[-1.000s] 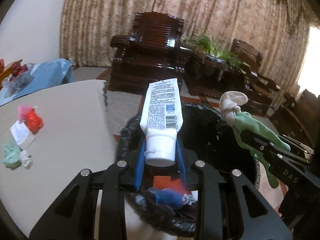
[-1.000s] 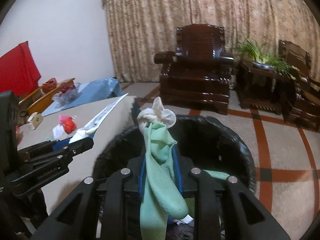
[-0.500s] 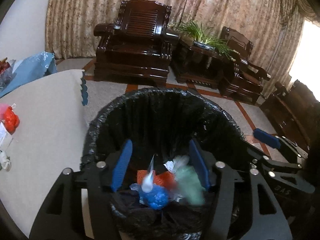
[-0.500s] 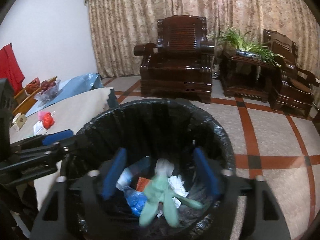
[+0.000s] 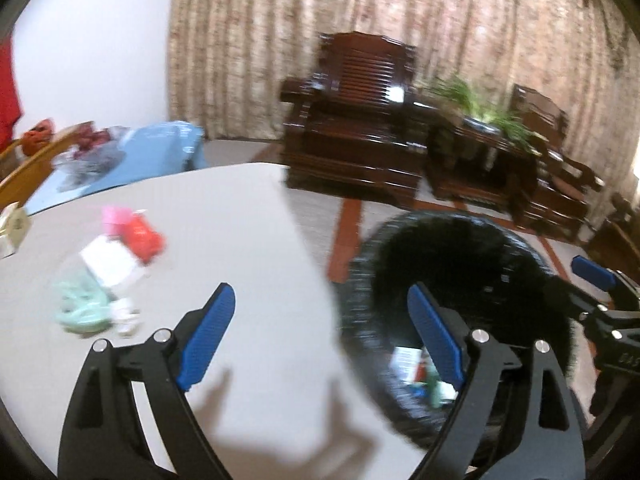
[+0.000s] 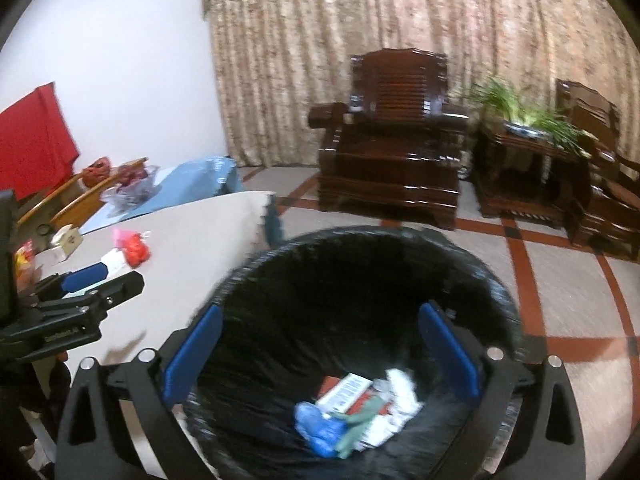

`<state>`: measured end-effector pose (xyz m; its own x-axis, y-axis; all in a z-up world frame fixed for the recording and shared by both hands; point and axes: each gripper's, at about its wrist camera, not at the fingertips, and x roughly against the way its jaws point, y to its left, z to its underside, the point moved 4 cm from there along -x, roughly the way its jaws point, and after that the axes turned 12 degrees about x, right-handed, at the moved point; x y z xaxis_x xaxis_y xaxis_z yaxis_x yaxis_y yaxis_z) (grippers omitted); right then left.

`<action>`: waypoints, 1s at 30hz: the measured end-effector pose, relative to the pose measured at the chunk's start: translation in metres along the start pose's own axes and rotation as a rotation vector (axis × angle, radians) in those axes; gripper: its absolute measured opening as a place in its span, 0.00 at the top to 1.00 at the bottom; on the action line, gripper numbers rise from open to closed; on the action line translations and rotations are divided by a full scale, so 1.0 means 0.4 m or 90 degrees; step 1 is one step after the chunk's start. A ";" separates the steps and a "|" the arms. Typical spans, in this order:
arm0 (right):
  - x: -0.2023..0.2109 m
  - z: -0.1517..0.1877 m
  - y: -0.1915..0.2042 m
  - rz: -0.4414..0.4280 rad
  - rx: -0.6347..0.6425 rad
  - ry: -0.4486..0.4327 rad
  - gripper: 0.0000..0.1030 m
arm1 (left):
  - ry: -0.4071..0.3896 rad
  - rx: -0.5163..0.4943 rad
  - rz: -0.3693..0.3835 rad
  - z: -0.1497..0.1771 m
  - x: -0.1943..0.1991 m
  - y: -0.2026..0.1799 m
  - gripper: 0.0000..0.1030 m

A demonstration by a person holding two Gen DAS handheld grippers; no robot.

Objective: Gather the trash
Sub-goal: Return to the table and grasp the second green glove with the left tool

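A bin with a black liner (image 6: 360,280) stands on the floor beside a beige table (image 5: 200,200). Inside it lie a white tube, a green glove (image 6: 356,428), blue and white scraps. My right gripper (image 6: 320,348) is open and empty above the bin. My left gripper (image 5: 320,332) is open and empty over the table edge, left of the bin (image 5: 460,264). On the table lie a red bag (image 5: 142,236), a pink item (image 5: 114,216), a white box (image 5: 110,264), a green glove (image 5: 80,308) and a small white scrap (image 5: 126,314).
A dark wooden armchair (image 6: 392,152) and a side table with a plant (image 6: 528,148) stand by the curtain. A blue bag (image 5: 160,148) and wooden chairs (image 6: 92,196) are beyond the table. A small box (image 6: 68,240) sits at the table's far left.
Both grippers opened and dropped the tube and the green glove into the bin. The left gripper has since swung left over the table; the right stays above the bin.
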<state>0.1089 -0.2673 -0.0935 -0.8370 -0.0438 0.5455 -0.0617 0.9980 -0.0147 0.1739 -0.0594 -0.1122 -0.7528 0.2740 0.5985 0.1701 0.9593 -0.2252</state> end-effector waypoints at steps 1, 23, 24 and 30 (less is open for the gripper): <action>-0.010 -0.010 0.026 -0.012 0.008 -0.003 0.06 | -0.006 0.005 -0.015 -0.005 0.008 0.026 0.17; -0.274 -0.159 0.410 -0.170 0.117 -0.019 0.06 | 0.007 0.143 -0.211 -0.039 -0.024 0.459 0.17; -0.282 -0.159 0.410 -0.170 0.114 -0.016 0.06 | 0.011 0.144 -0.215 -0.040 -0.036 0.464 0.17; -0.342 -0.172 0.426 -0.172 0.107 -0.001 0.06 | 0.034 0.154 -0.230 -0.039 -0.103 0.478 0.17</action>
<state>0.2502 -0.0882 -0.1132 -0.7783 -0.3065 0.5480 -0.3714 0.9285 -0.0082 0.2472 0.1136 -0.1679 -0.7014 -0.0676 0.7096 -0.2571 0.9525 -0.1634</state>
